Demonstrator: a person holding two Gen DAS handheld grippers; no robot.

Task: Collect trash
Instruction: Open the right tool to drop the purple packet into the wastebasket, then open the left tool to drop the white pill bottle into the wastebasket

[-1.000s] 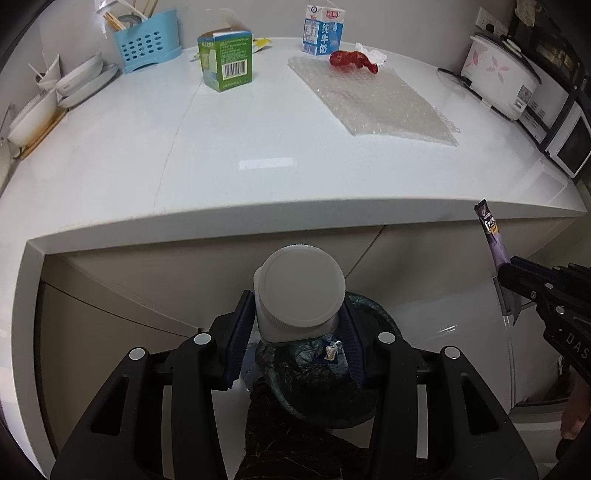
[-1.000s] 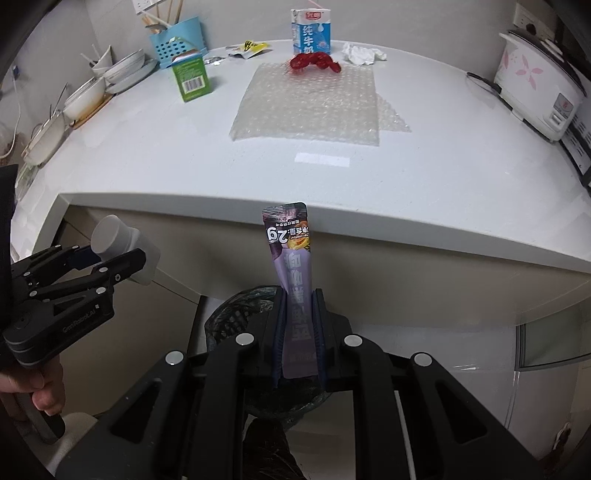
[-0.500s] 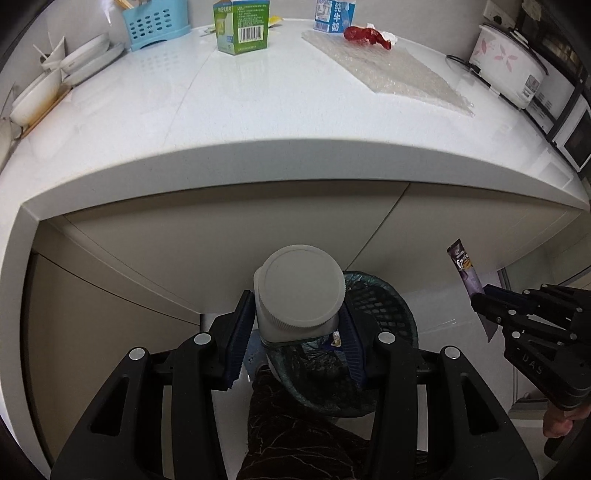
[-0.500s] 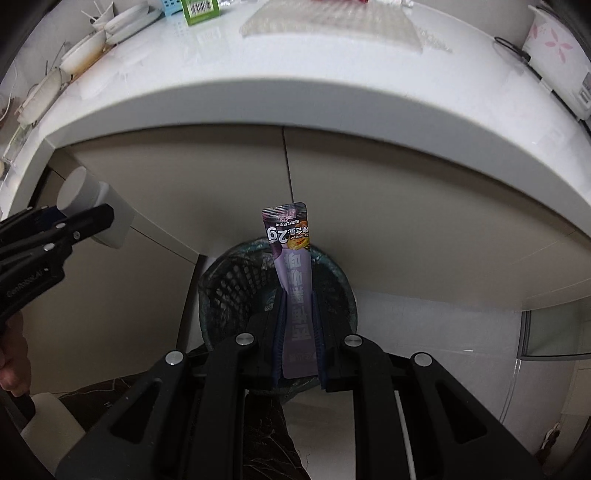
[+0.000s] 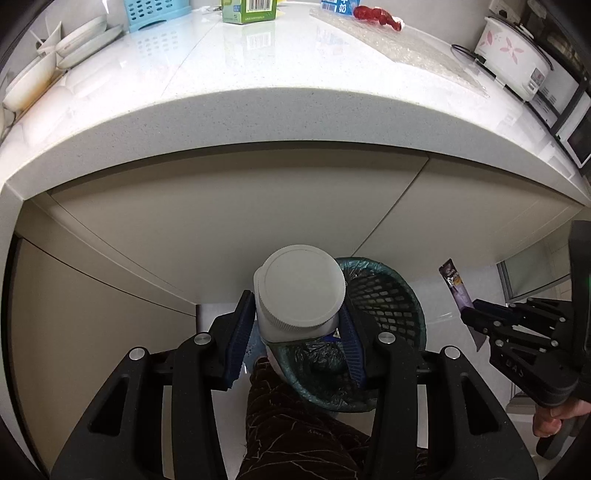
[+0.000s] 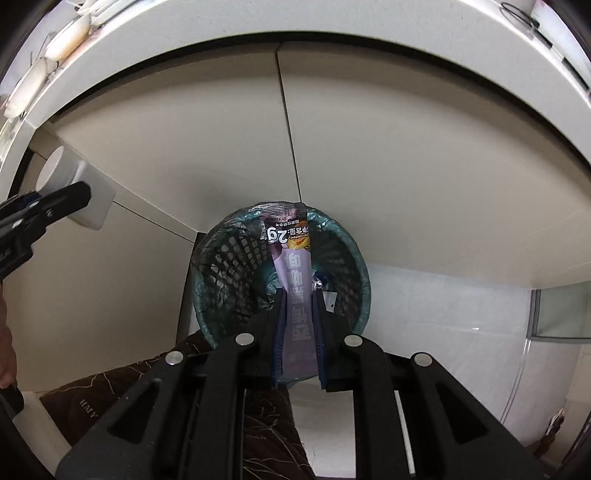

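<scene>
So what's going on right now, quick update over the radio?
Left gripper shut on white jar. Right gripper shut on purple packet. Both above the bin, beside the cabinet. Nothing in the way.

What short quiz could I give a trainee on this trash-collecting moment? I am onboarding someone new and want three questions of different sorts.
1. True or false: the left gripper is shut on a white jar.
2. Multiple choice: what does the right gripper hold? A) a green carton B) a purple sachet C) a red wrapper
3. Fill in: both grippers point down toward the mesh ____ lined with a bag, standing on the floor in front of the cabinet.

Key
1. True; its pads press the jar's sides.
2. B, the purple sachet, pinched upright.
3. Waste basket. The green carton and bubble wrap are on the counter.
</scene>
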